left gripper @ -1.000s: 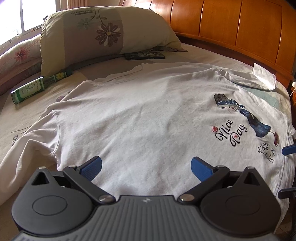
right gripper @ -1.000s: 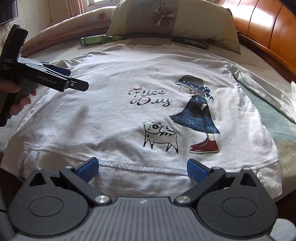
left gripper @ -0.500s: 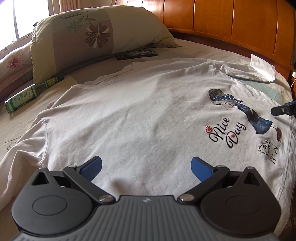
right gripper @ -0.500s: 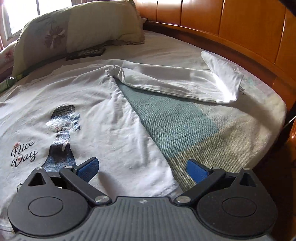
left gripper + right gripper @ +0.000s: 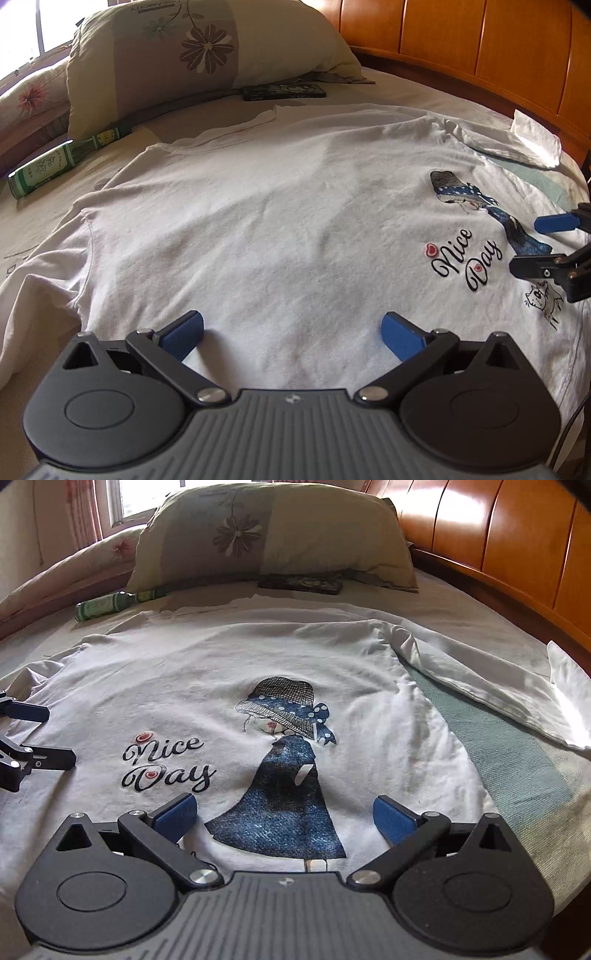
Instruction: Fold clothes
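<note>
Although both tools are over the shirt, the folding has hardly begun. The white long-sleeved shirt (image 5: 258, 672) lies spread flat, print side up, on the bed (image 5: 517, 775), with both sleeves out to the sides; only the cuff (image 5: 565, 679) of the right one is turned back. No fold of the body is visible — sleeves and body are, in my judgement, all left to do.

The left tool (image 5: 291, 330) is wide open and holds nothing; it hovers over the plain side of the shirt. The right tool (image 5: 284, 810) is also wide open and empty, above the printed figure.

The print says "Nice Day". The pillow (image 5: 207, 48) carries small letters, perhaps "DREAMCITY" — not sure. The green bottle (image 5: 55, 166) has a label that I cannot read.
</note>
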The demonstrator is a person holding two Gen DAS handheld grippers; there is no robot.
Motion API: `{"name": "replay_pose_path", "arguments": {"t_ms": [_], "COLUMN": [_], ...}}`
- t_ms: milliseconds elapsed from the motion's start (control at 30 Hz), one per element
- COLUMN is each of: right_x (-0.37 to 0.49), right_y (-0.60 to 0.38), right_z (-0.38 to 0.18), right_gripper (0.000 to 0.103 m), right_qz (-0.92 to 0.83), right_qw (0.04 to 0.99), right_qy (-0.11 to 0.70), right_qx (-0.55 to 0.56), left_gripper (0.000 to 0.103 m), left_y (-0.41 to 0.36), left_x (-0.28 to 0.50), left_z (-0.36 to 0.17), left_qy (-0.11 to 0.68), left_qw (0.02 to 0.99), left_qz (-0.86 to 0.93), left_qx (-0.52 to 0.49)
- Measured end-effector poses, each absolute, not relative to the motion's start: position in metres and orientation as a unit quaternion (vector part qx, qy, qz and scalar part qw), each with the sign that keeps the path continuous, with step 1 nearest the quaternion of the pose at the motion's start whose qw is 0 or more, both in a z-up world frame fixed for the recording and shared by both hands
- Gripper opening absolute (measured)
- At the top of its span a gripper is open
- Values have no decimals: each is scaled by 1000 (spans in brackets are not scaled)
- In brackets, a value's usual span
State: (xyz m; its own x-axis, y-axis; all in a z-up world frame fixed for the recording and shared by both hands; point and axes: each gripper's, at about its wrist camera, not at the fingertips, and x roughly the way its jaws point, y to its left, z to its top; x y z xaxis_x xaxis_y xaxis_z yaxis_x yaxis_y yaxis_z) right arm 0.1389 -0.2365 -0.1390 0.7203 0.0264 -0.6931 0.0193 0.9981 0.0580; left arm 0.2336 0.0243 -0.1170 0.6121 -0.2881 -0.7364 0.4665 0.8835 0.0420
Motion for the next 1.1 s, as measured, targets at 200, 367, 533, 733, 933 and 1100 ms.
{"name": "replay_pose_path", "arguments": {"t_ms": [200, 367, 533, 733, 933, 1100], "right_x": [123, 120, 129, 134, 142, 158], "right_y": [-236, -219, -190, -177, -166, -156], "right_z": [-135, -122, -104, -95, -89, -83], "right_gripper": [103, 103, 103, 103, 103, 103], "right_qz": [-30, -15, -2, -2, 7, 21], "right_qw": [925, 922, 920, 913, 911, 910], "right_qy": [376, 386, 392, 407, 411, 410], "right_qx": [29, 38, -10, -23, -35, -58], "left_gripper": [102, 102, 103, 102, 102, 102], "left_y": [70, 42, 35, 66, 62, 67], "left_x": [249, 228, 240, 251, 247, 245], "left_z": [-109, -104, -123, -109, -108, -108], "left_qy": [392, 364, 388, 384, 390, 390], "left_qw": [908, 904, 902, 916, 909, 908], "left_qz": [-143, -209, -162, -109, -140, -149], "left_qx": [37, 80, 102, 42, 44, 43]}}
